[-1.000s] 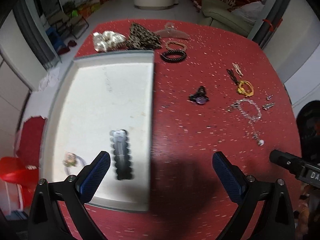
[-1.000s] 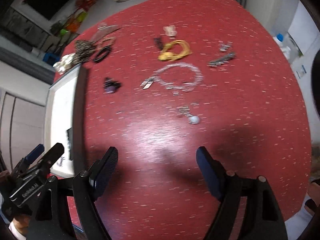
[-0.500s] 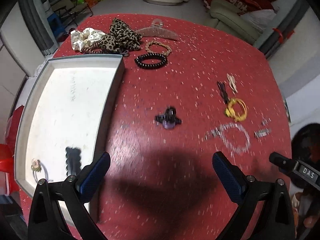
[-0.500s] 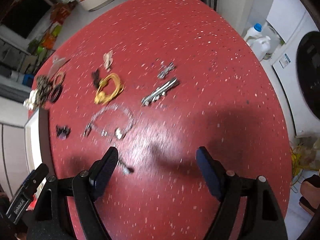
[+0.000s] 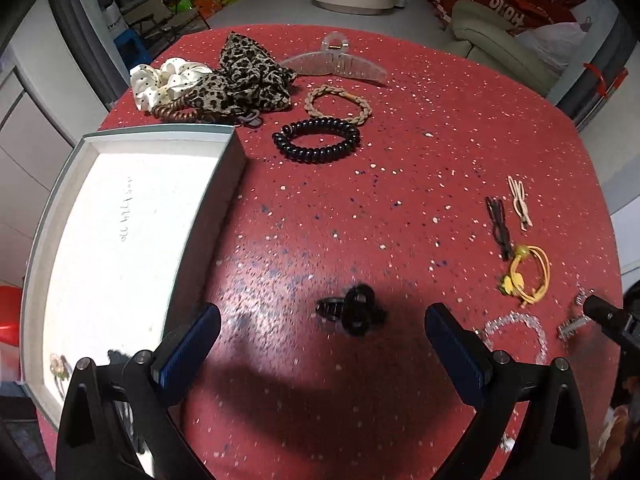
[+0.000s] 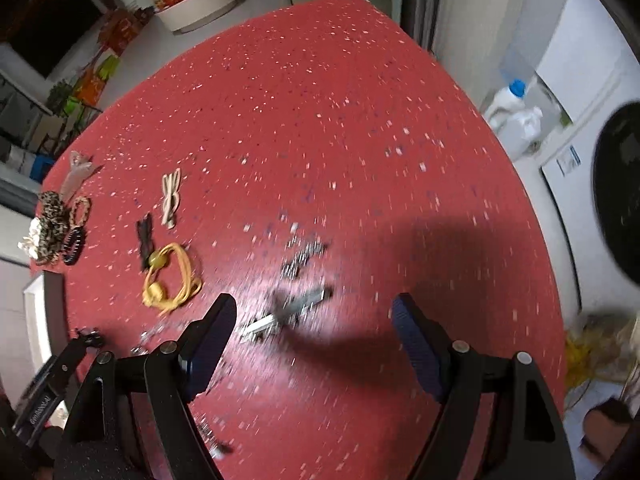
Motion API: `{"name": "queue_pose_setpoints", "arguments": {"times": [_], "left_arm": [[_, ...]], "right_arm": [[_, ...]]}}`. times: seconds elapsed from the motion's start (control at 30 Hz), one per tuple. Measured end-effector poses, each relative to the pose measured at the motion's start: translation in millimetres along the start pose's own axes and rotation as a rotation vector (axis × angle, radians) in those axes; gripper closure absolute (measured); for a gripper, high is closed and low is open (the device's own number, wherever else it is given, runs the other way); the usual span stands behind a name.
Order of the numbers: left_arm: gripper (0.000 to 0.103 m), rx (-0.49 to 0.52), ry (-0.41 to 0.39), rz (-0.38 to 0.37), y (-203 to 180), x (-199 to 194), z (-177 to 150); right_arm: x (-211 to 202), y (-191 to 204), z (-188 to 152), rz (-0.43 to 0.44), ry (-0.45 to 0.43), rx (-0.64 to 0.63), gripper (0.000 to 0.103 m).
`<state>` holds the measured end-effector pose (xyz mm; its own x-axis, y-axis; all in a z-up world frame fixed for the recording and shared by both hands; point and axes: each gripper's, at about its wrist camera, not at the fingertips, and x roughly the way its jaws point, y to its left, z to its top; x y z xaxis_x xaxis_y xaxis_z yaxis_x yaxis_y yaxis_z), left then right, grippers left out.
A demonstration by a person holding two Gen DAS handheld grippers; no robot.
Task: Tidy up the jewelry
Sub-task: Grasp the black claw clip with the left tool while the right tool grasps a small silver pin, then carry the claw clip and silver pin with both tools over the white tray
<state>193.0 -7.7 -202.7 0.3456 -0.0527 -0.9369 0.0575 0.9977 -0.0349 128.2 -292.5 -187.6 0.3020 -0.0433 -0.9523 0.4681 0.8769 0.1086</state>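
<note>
- My left gripper (image 5: pixel 322 346) is spread wide and empty over the small black claw clip (image 5: pixel 352 312) on the red speckled tabletop (image 5: pixel 400 168), near the grey tray (image 5: pixel 236 152).
- I should centre on the clip, then lower.
- My right gripper (image 6: pixel 314 340), spread too, hangs above the silver hair clip (image 6: pixel 292 312).

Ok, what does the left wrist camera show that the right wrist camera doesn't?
Only the left wrist view shows the tray's white floor, the small black claw clip between the open left claw, and the clear hair claw's full shape. Only the right wrist view shows the open right claw above blurred silver clips. Both show the yellow hair tie, the black spiral tie and the red table.
</note>
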Motion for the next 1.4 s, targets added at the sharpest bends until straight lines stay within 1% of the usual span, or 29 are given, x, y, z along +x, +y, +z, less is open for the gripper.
{"name": "queue_pose_setpoints", "arguments": {"times": [0.17, 0.33, 0.4, 0.43, 0.47, 0.57, 0.63, 0.67, 0.73, 0.77, 0.8, 0.83, 0.87, 0.97, 1.0, 1.1, 1.2, 1.4], "left_arm": [[0.001, 0.011, -0.001, 0.018, -5, 15, 1], [0.001, 0.010, 0.000, 0.022, -7, 24, 1], [0.002, 0.008, 0.002, 0.023, -8, 27, 0], [0.010, 0.010, 0.002, 0.024, -10, 28, -2], [0.010, 0.014, 0.001, 0.023, -10, 29, -1], [0.016, 0.029, -0.007, 0.015, -13, 27, -2], [0.028, 0.048, -0.015, 0.007, -15, 25, -2], [0.031, 0.056, -0.017, 0.003, -15, 22, -3], [0.042, 0.068, -0.020, -0.003, -18, 20, -3], [0.046, 0.068, -0.024, -0.003, -19, 18, -5], [0.050, 0.068, -0.025, -0.002, -20, 17, -4], [0.060, 0.065, -0.026, -0.003, -20, 17, -4], [0.069, 0.063, -0.030, -0.005, -21, 16, -4], [0.069, 0.061, -0.022, -0.039, -19, 14, -2], [0.070, 0.066, -0.026, -0.043, -21, 10, -4], [0.070, 0.073, -0.040, -0.060, -17, 1, -4], [0.070, 0.074, -0.051, -0.075, -15, -10, -5], [0.070, 0.068, -0.064, -0.094, -14, -31, -8]], "right_arm": [[18, 8, 10, -0.023, 0.004, -0.100, 0.023], [21, 20, 11, -0.063, -0.022, -0.196, 0.025], [21, 25, 9, -0.085, -0.035, -0.225, 0.030], [19, 32, 7, -0.083, -0.041, -0.231, 0.031], [19, 33, 6, -0.083, -0.043, -0.236, 0.034], [16, 37, 3, -0.074, -0.051, -0.260, 0.042], [16, 41, 2, -0.068, -0.053, -0.268, 0.046], [15, 42, 1, -0.063, -0.055, -0.270, 0.050], [14, 41, 1, -0.064, -0.060, -0.269, 0.060], [13, 41, 1, -0.061, -0.060, -0.267, 0.065], [12, 41, 1, -0.059, -0.062, -0.267, 0.076], [12, 40, 0, -0.055, -0.062, -0.271, 0.083], [13, 43, -3, -0.053, -0.061, -0.270, 0.092], [10, 40, -5, -0.030, -0.059, -0.253, 0.094], [7, 37, -6, -0.019, -0.060, -0.244, 0.097], [1, 28, -3, 0.014, -0.056, -0.211, 0.100], [-6, 20, -2, 0.048, -0.049, -0.175, 0.100], [-18, 10, -2, 0.096, -0.037, -0.147, 0.100]]}}
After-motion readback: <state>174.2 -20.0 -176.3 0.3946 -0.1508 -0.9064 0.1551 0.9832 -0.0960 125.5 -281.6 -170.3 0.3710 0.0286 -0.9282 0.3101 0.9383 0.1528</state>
